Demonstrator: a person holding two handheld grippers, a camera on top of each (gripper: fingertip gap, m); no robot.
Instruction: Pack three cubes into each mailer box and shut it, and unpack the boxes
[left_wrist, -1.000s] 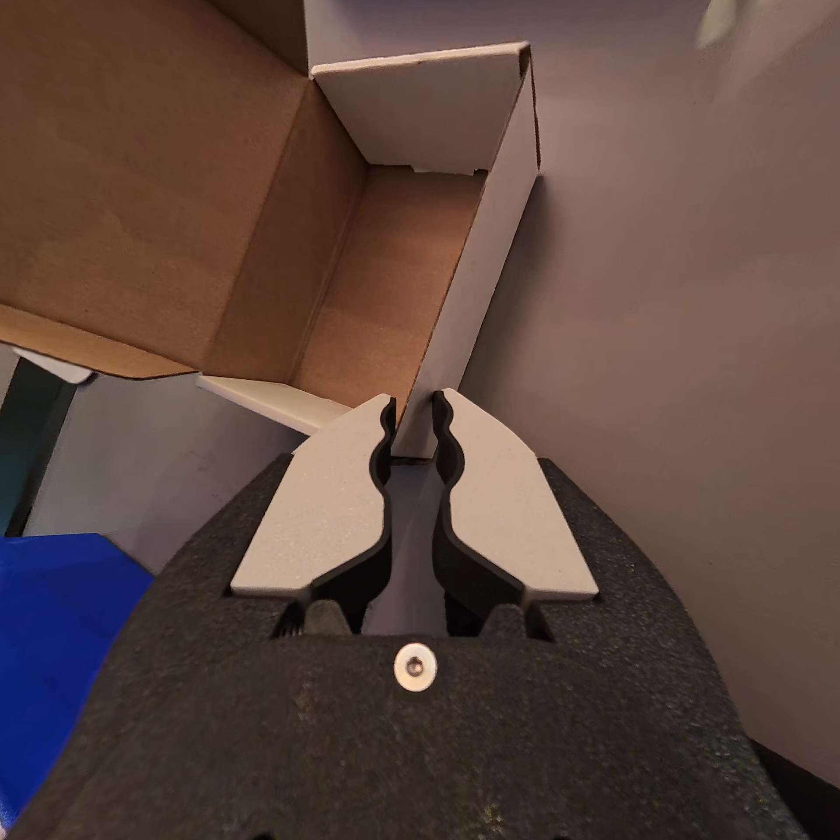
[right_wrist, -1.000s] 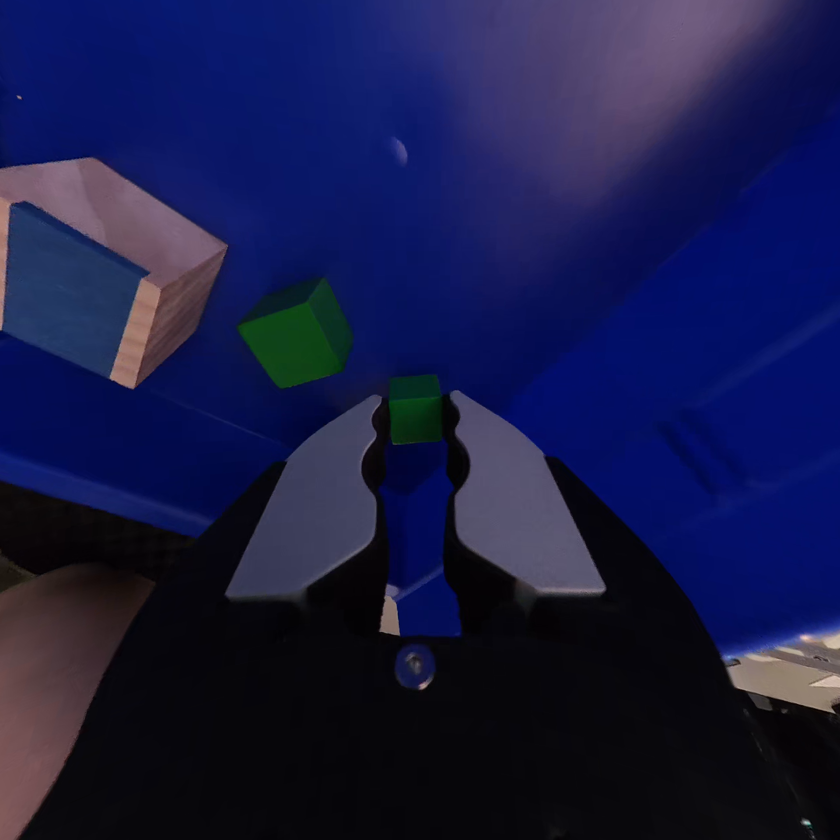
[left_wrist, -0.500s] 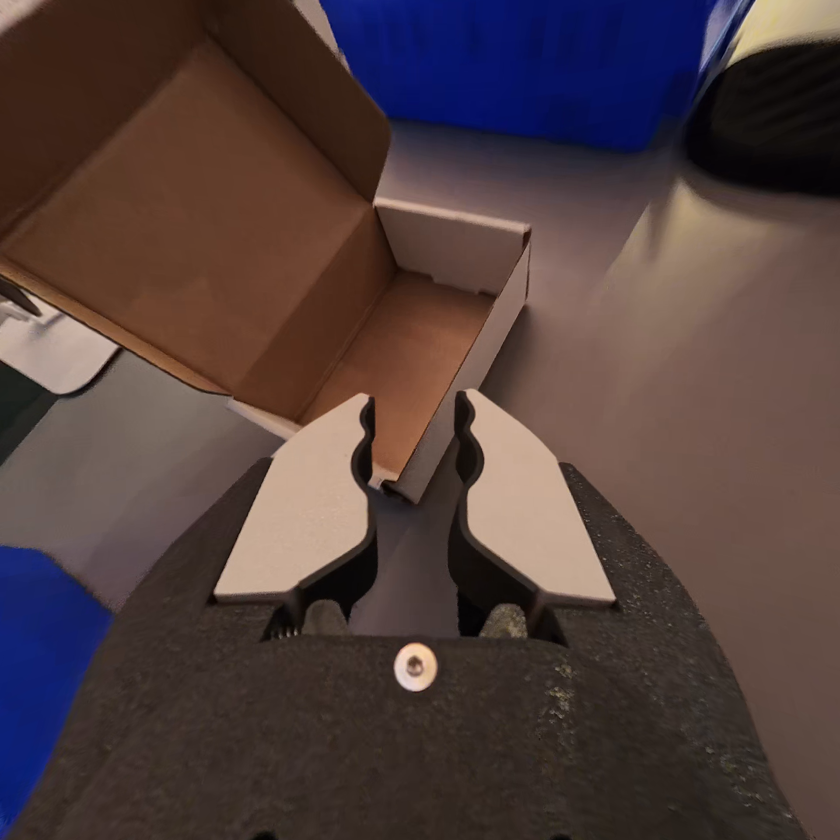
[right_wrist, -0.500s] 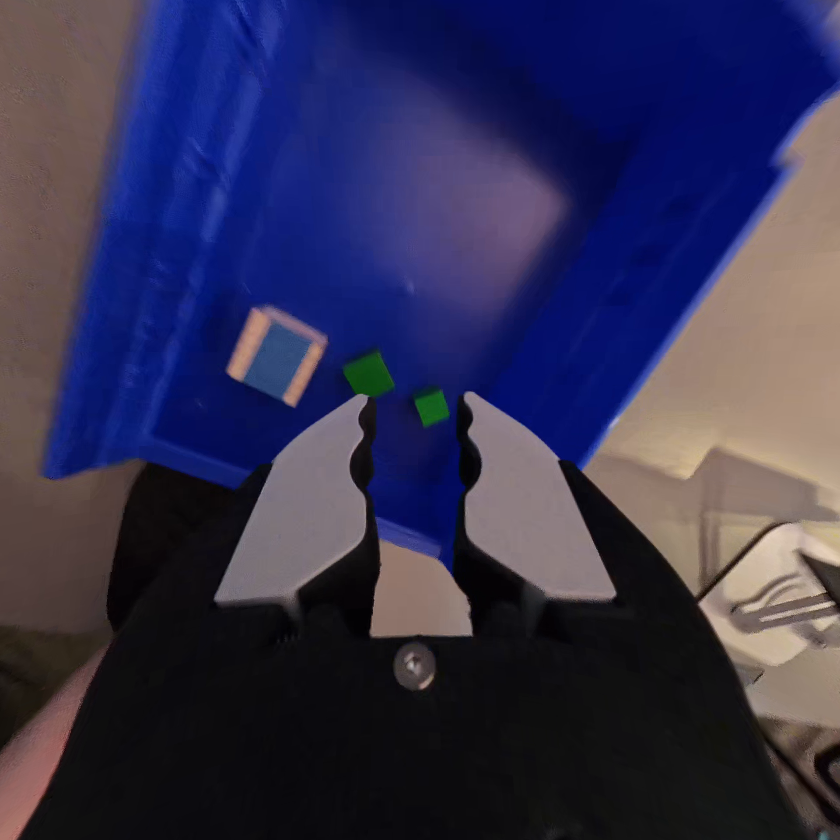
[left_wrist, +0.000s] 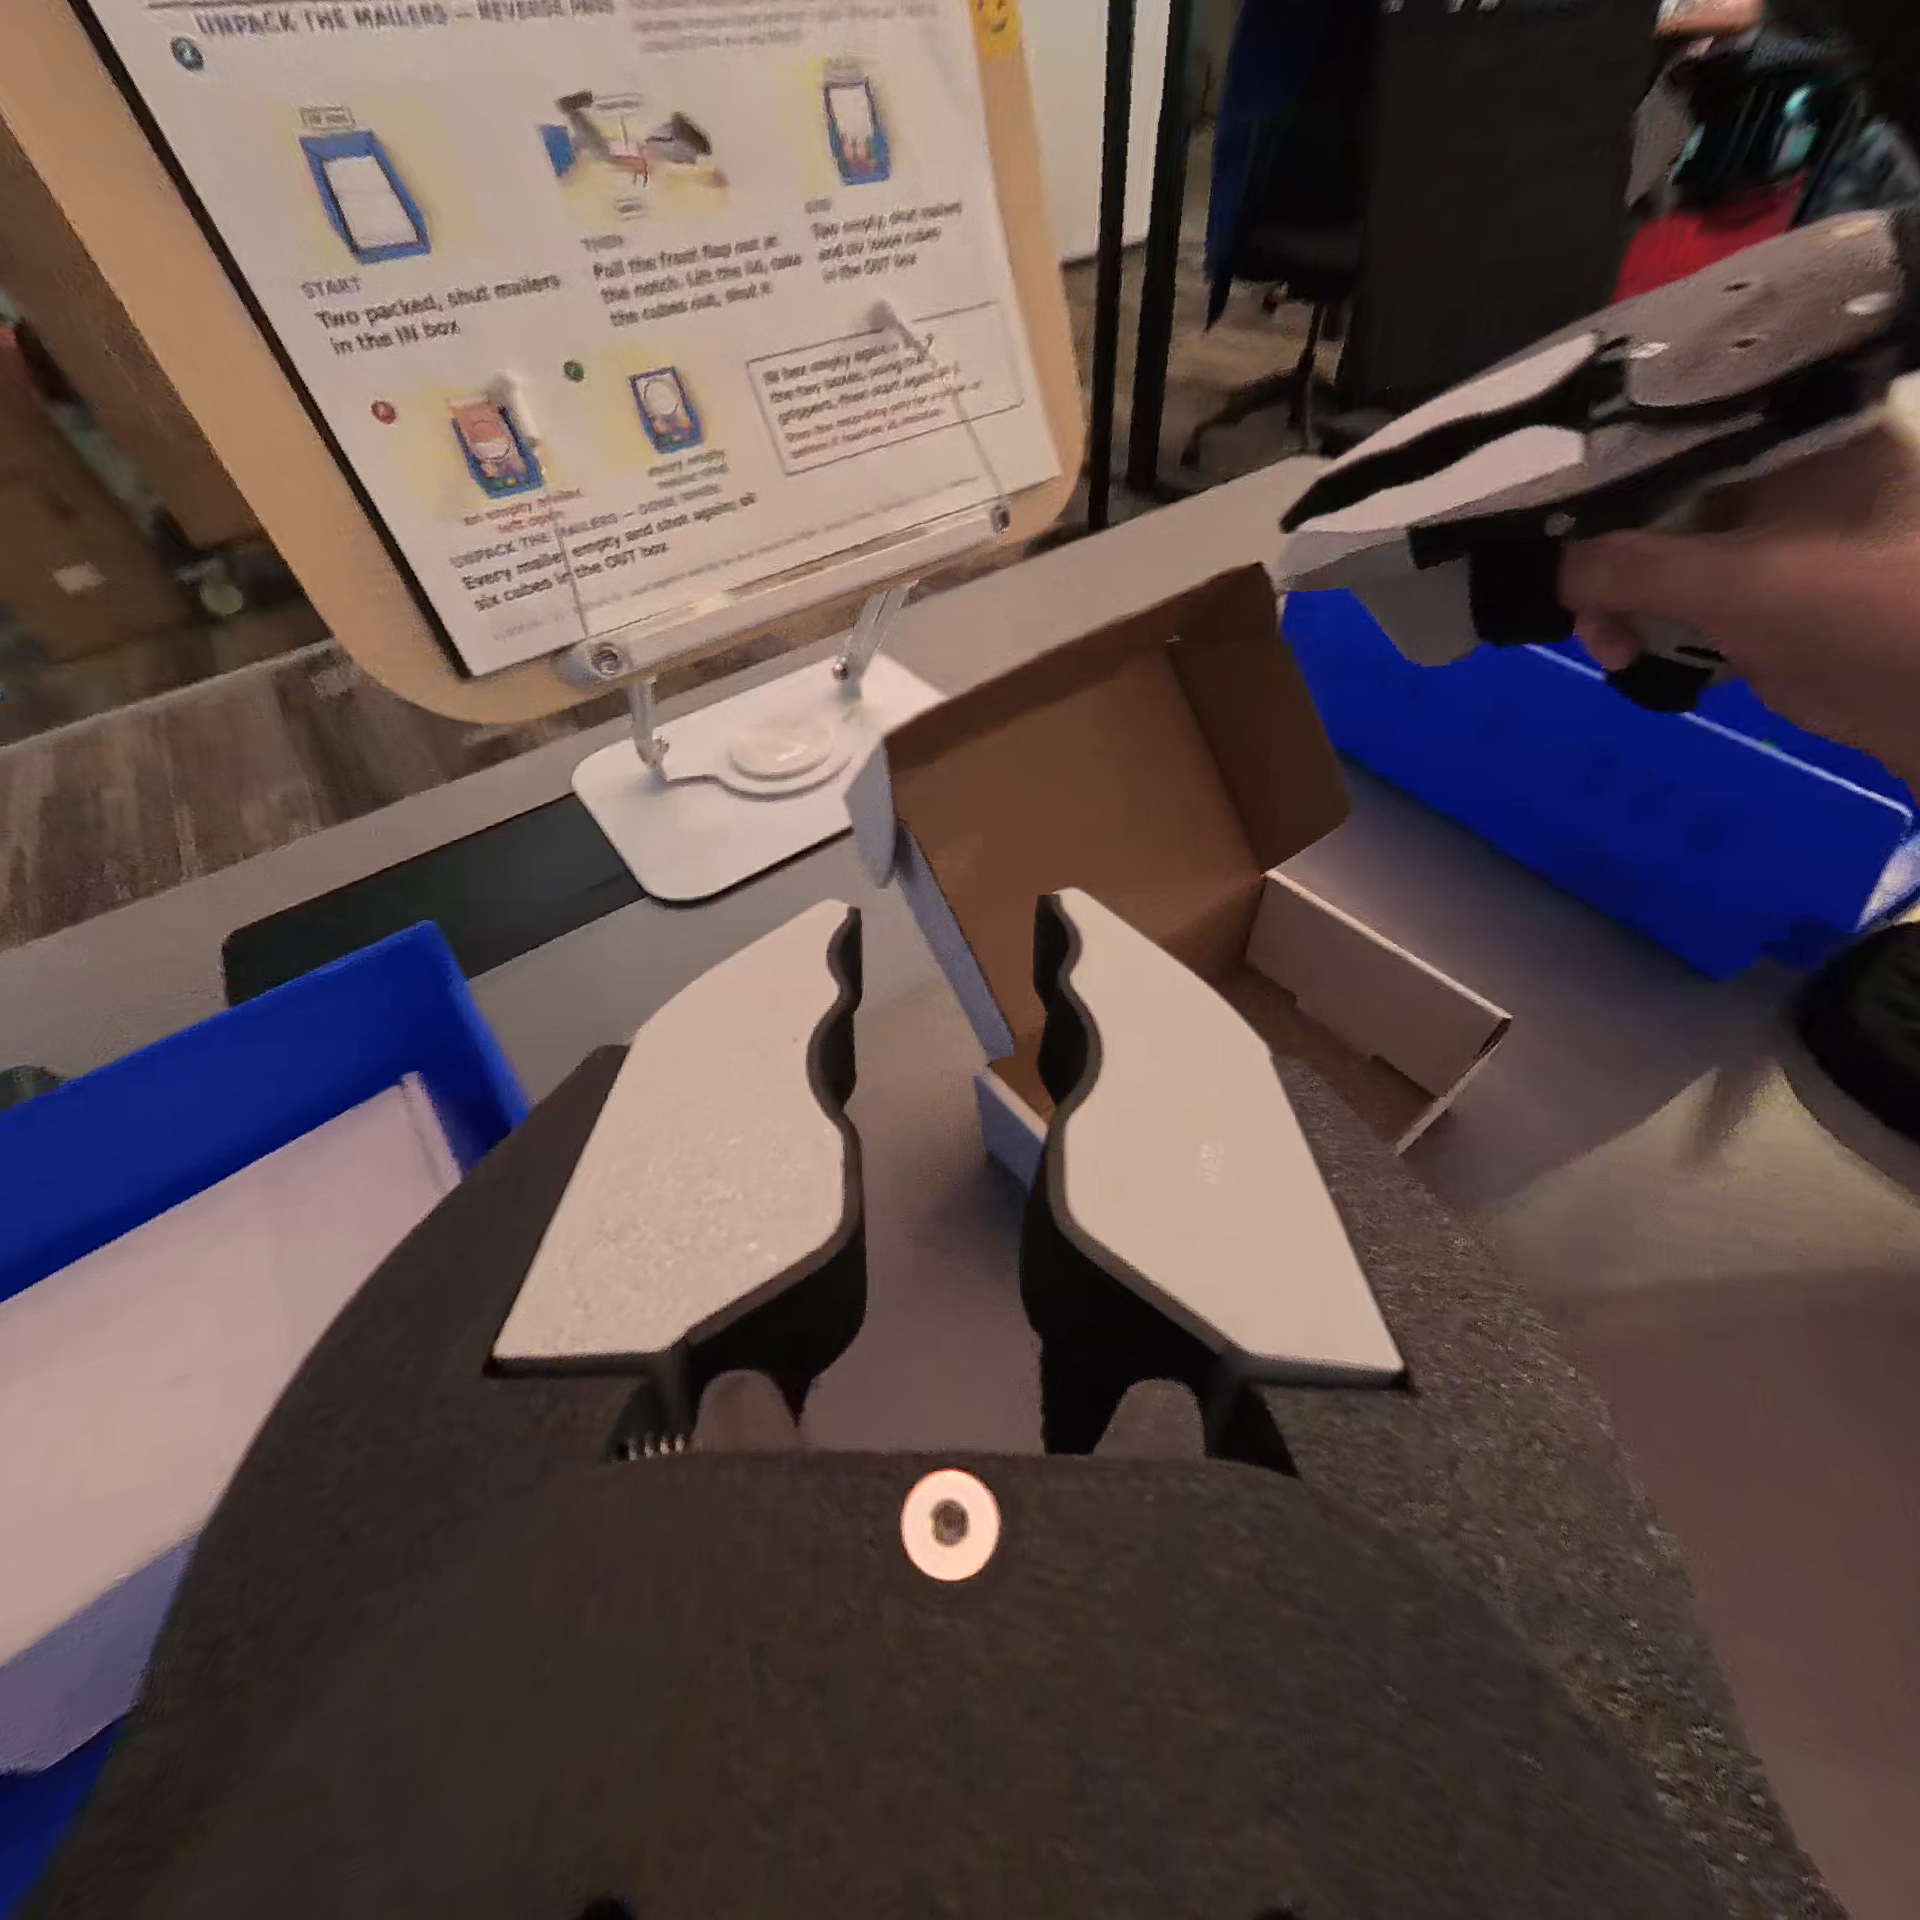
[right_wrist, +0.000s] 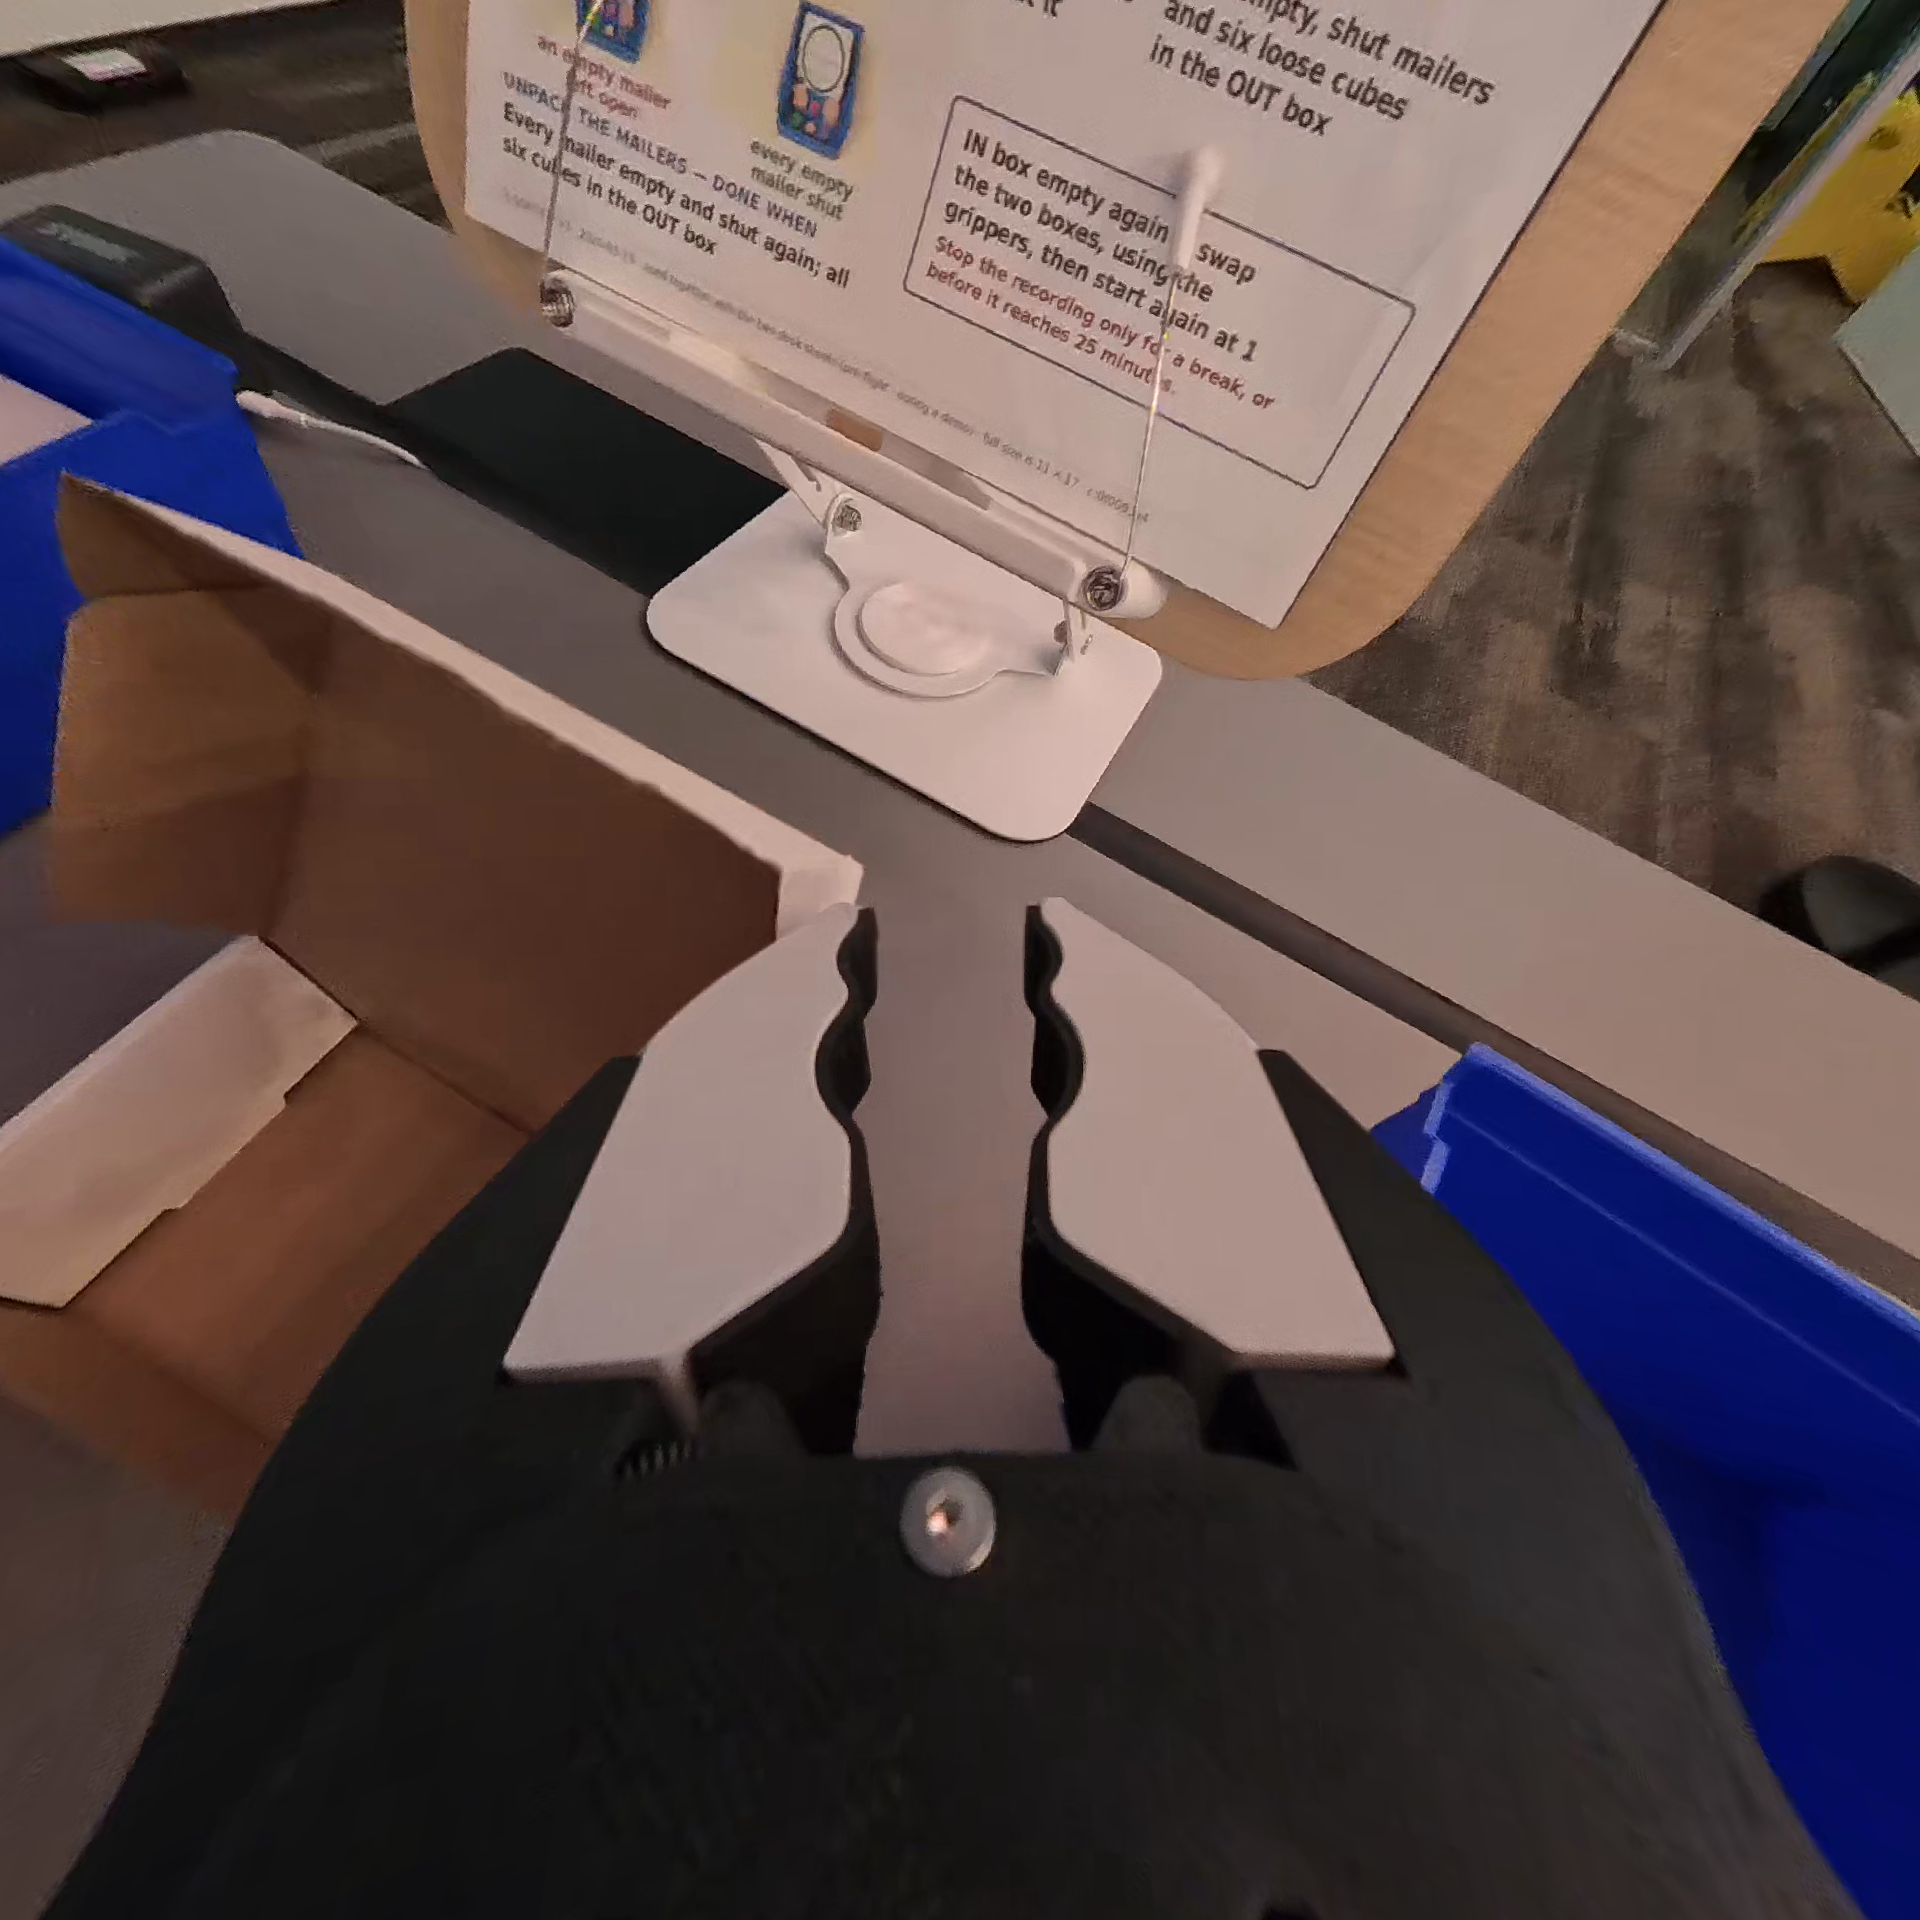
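The open mailer box (left_wrist: 1351, 997) stands on the grey table with its brown lid (left_wrist: 1101, 790) raised; no cube shows inside it. My left gripper (left_wrist: 945, 935) is open and empty, just in front of the box's near left corner, not touching it. My right gripper (right_wrist: 945, 925) is open and empty, above the table just right of the lid (right_wrist: 416, 748). It also shows in the left wrist view (left_wrist: 1294, 535), held by a hand, above the box's far right. No cubes are in view.
A blue bin (left_wrist: 260, 1060) at the left holds a white flat thing (left_wrist: 208, 1299). Another blue bin (left_wrist: 1610, 769) stands right of the box and shows in the right wrist view (right_wrist: 1662, 1247). An instruction board on a white stand (right_wrist: 914, 675) is behind the box.
My right gripper let go of a green cube in the blue bin and moved out over to the mailer box. My left gripper opened wider and drew back from the box's wall.
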